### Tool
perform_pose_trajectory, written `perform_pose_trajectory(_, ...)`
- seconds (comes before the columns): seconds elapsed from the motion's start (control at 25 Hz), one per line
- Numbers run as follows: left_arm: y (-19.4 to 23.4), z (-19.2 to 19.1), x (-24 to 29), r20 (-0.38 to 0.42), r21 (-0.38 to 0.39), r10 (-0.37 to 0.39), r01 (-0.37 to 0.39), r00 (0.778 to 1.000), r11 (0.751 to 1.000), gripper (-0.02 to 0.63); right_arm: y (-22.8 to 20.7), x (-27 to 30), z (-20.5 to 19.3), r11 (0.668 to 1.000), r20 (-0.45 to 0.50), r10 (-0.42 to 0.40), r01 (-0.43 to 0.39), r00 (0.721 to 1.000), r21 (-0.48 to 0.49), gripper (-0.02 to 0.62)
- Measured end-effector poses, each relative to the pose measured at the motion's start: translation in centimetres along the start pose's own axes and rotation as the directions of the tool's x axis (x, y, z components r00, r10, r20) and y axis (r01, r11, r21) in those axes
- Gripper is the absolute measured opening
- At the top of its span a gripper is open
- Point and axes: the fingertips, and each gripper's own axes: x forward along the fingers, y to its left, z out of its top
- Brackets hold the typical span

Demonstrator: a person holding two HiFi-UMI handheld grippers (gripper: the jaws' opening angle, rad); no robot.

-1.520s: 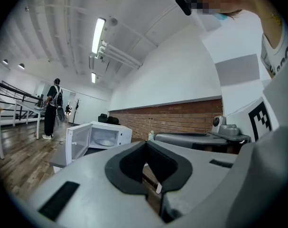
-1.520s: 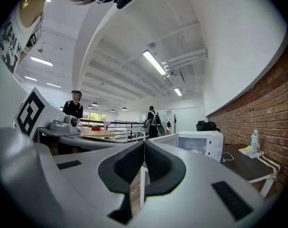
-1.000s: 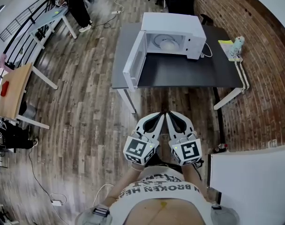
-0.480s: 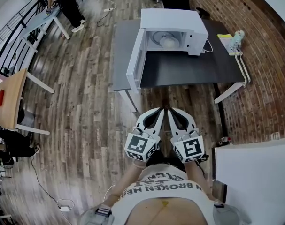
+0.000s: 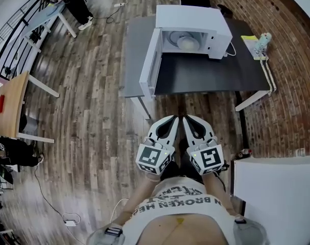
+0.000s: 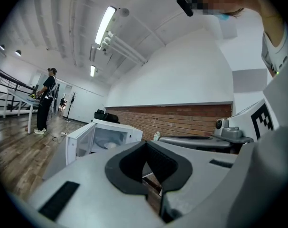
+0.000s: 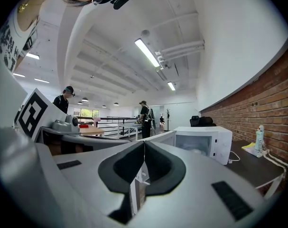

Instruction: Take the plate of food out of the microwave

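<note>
White microwave [image 5: 193, 17] stands at the far edge of the dark table [image 5: 211, 78] in the head view. Its door [image 5: 148, 68] is swung wide, so the plate of food [image 5: 184, 43] inside looks reachable. Left gripper [image 5: 173, 119] and right gripper [image 5: 186, 119] hang side by side, well short of the near edge.

Left gripper view: jaws clenched on nothing, aimed level at the open cavity, probably lining up.

Right gripper view: jaws likewise pressed together, empty.

The left gripper [image 5: 172, 120] and right gripper [image 5: 187, 120] sit side by side, jaws together. Well ahead of these 2, a microwave [image 5: 195, 18] stands open on a table [image 5: 206, 78], with 1 plate [image 5: 188, 43] inside.
</note>
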Motion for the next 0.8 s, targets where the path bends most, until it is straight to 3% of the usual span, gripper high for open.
perform_pose_trajectory(0.28, 2.0, 0.6, 4.2, -0.010, 0.011, 0.021, -0.021, 1.000, 1.000, 0.006, -3.6, 3.5, 0.4, 1.000, 0.012, 0.020, -0.020, 1.000, 0.018, 0.008)
perform_pose_trajectory(0.8, 3.5, 3.2, 17.9, -0.001, 0.041, 0.058, -0.057, 0.998, 0.997, 0.006, -17.0, 8.7, 2.4, 0.999, 0.068, 0.025, -0.026, 0.997, 0.019, 0.008)
